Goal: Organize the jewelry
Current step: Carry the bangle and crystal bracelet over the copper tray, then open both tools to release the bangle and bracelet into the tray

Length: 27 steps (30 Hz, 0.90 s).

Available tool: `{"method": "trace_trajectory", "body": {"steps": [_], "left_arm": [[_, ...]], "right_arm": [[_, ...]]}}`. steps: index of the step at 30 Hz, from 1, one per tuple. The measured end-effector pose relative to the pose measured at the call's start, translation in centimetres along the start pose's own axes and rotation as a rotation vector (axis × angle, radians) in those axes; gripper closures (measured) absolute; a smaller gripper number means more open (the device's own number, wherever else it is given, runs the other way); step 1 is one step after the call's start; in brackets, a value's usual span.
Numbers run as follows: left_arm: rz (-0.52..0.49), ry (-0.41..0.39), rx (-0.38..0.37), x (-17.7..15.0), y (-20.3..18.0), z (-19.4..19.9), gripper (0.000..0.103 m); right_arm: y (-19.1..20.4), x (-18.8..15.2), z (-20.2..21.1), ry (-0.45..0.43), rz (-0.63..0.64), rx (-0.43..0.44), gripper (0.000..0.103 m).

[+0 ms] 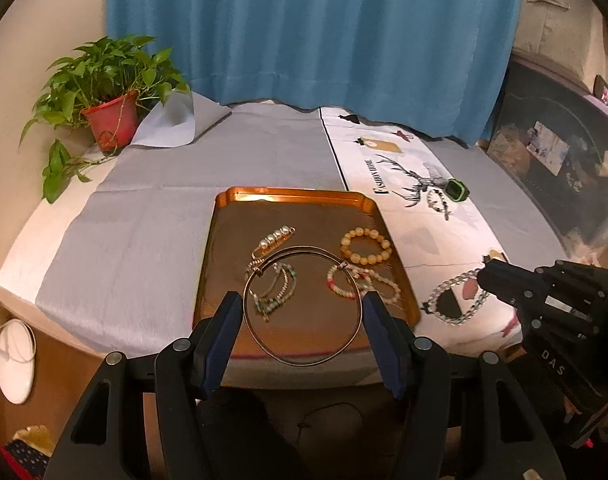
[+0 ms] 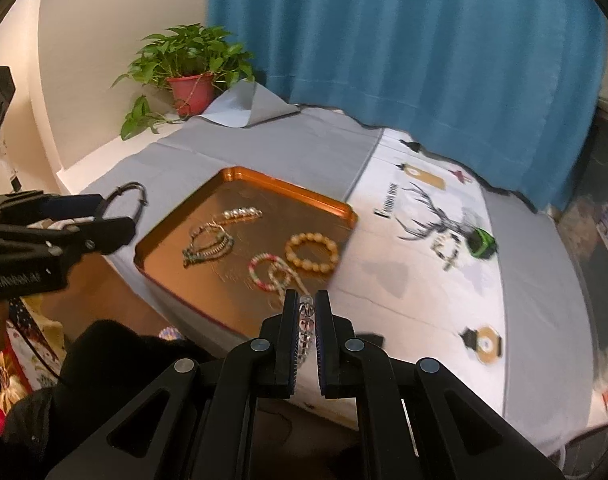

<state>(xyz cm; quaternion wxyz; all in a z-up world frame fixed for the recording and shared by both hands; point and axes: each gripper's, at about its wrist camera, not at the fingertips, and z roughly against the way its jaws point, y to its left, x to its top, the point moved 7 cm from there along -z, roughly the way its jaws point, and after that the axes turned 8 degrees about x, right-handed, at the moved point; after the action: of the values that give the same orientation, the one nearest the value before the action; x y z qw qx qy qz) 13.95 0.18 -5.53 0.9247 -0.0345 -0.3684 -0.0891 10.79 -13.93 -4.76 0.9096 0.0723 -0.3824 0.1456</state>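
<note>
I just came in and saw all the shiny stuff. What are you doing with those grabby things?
A person is sorting jewelry onto an orange tray. The left tongs hold a thin metal bangle above the tray's near side. The right tongs are shut on a clear bead bracelet. A yellow bead bracelet and other pieces already lie in the tray.

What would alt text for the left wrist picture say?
A left gripper holds a thin metal bangle above an orange tray of bracelets on a grey-covered table. A potted plant stands before a blue curtain.
</note>
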Motion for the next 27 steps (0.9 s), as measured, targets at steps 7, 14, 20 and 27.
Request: {"method": "trace_trajectory", "body": {"steps": [7, 14, 20, 27], "left_arm": [[-0.017, 0.009, 0.015, 1.4, 0.3, -3.2, 0.046], [-0.015, 0.048, 0.028, 1.8, 0.9, -6.8, 0.045], [-0.028, 0.123, 0.160, 1.5, 2.3, -10.0, 0.009], [-0.059, 0.154, 0.208, -0.9, 2.8, -10.1, 0.008]], "right_arm": [[0.3, 1.7, -4.3, 0.020, 0.004, 0.035, 0.095], [0.4, 2.1, -8.5, 0.063, -0.009, 0.062, 0.095], [-0.4, 1.9, -11.7, 0.121, -0.056, 0.097, 0.074], [-1.1, -0.5, -11.5, 0.160, -0.064, 0.046, 0.035]]}}
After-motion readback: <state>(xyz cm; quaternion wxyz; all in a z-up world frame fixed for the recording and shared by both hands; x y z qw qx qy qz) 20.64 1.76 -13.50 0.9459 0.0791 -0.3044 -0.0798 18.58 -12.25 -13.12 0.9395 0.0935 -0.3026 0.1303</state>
